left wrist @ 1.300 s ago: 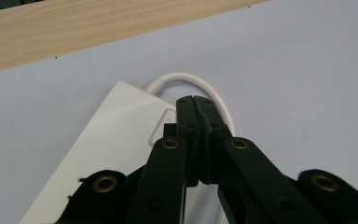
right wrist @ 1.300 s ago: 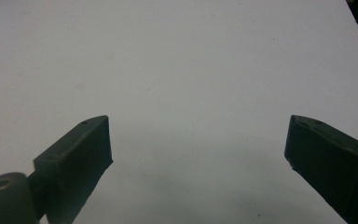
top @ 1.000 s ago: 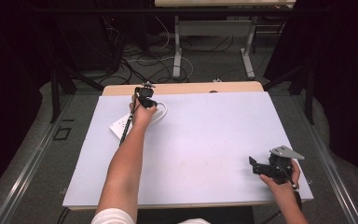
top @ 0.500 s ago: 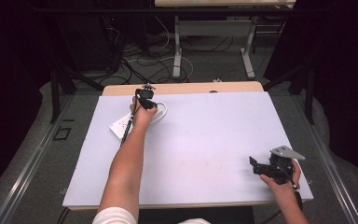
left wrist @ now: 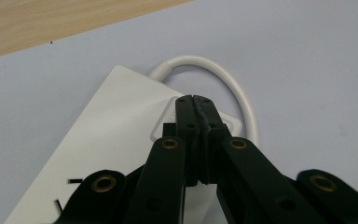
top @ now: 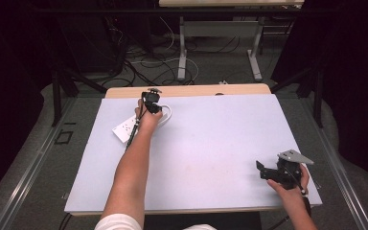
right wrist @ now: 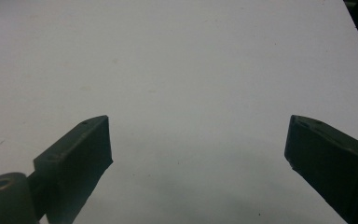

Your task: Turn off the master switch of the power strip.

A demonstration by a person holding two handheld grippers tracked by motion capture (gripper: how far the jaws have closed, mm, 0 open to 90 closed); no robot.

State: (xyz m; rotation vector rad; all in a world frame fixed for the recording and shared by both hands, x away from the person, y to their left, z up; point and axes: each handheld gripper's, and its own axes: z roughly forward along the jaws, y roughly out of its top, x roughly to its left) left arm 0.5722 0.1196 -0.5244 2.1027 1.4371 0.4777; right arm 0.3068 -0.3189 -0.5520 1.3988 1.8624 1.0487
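A white power strip (top: 123, 129) lies flat at the far left of the white mat (top: 211, 143), and its white cable (top: 167, 114) curls in a loop off its far end. My left gripper (top: 153, 108) points down at that end of the strip. In the left gripper view its jaws (left wrist: 196, 101) are pressed together just above the power strip (left wrist: 107, 126), over a raised square near where the cable (left wrist: 214, 67) leaves. Nothing clearly shows between them. My right gripper (top: 262, 168) rests low at the near right of the mat. Its jaws (right wrist: 198, 140) stand wide apart with bare mat between.
The mat covers a wooden table whose bare strip (top: 191, 90) shows along the far edge. Beyond it are table legs (top: 182, 45) and loose cables (top: 148, 57) on the floor. Dark floor surrounds the table on both sides.
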